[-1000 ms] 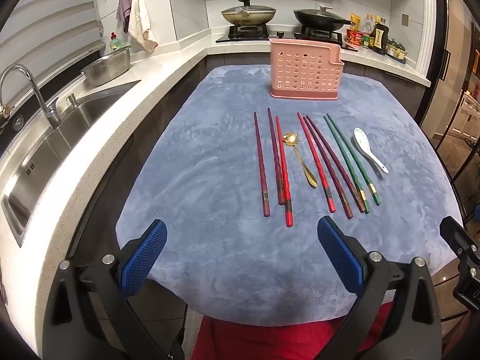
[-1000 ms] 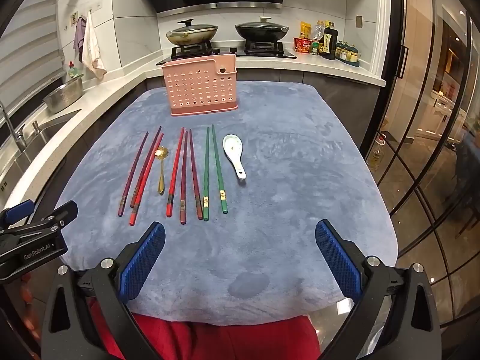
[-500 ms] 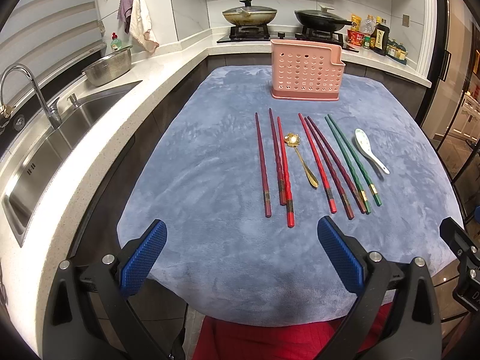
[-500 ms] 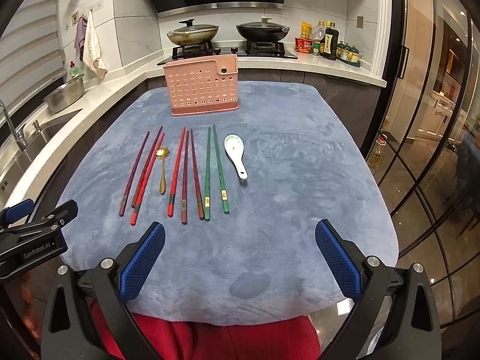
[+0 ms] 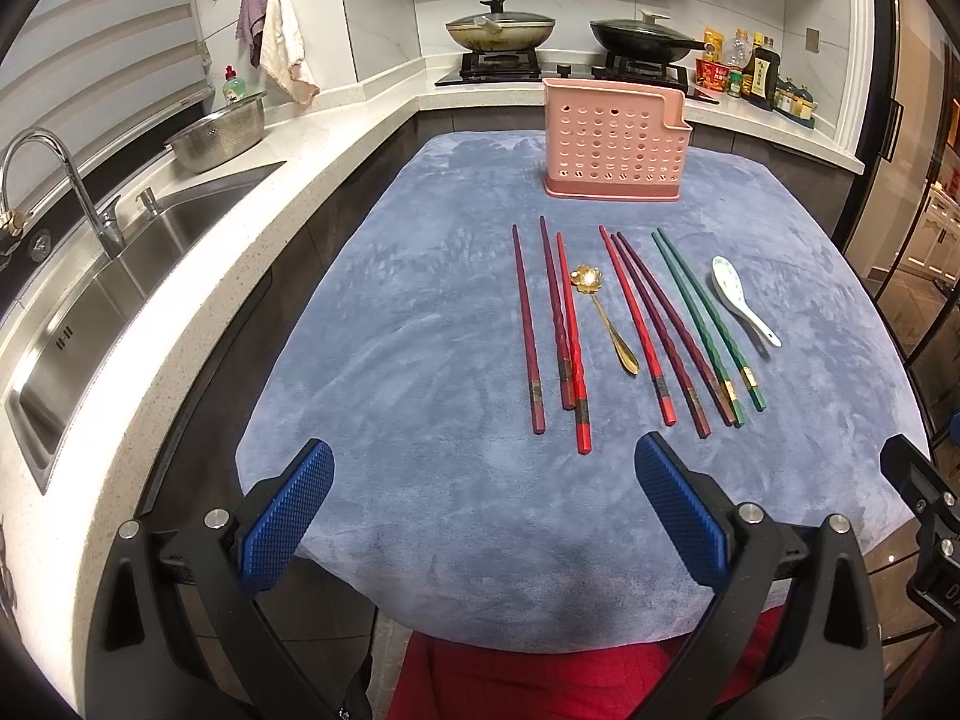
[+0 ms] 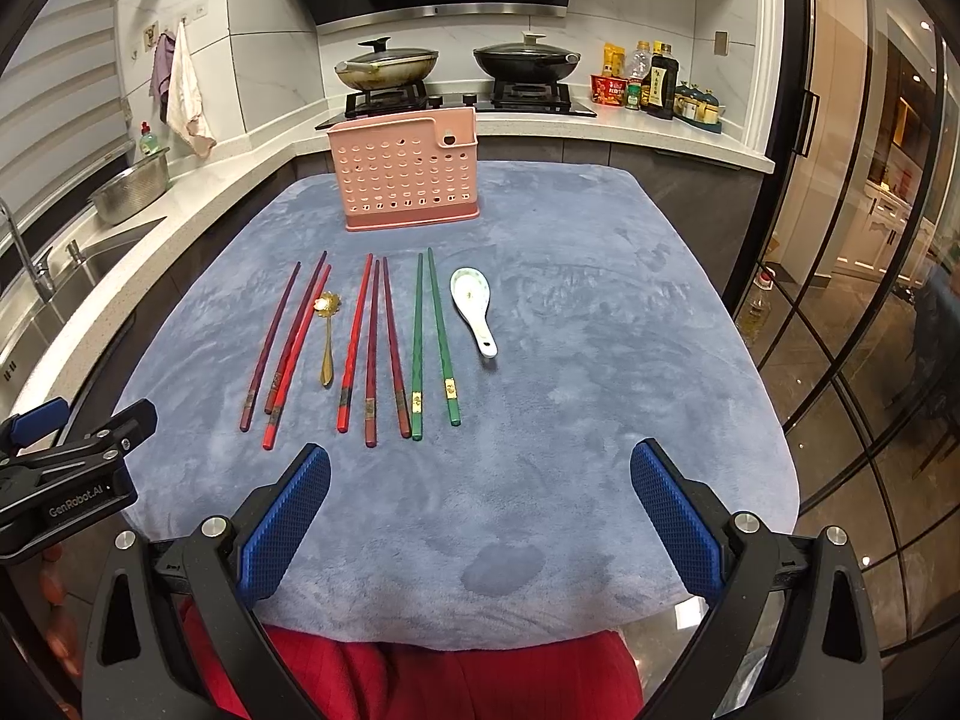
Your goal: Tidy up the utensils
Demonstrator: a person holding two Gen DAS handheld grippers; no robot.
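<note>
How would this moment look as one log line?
left gripper: open | right gripper: open | chopsticks, spoons: on cloth | pink holder: unfilled

My gripper pads [image 5: 287, 517] are blue diamond-textured, cloth [image 5: 420, 330] grey-blue, perforated holder [image 5: 615, 147] pink, chopsticks red [image 5: 573, 336], maroon [image 5: 525, 324] and green [image 5: 708, 315], one spoon gold [image 5: 603, 318], one white [image 5: 741, 297].

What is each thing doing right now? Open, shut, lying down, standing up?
Left gripper: open, holding nothing.
Right gripper: open, holding nothing.
Pink utensil holder: upright; inside hidden.
Chopsticks: lying flat on the cloth.
Gold spoon: lying flat.
White spoon: lying flat, bowl up.
Pans: lids on.
</note>
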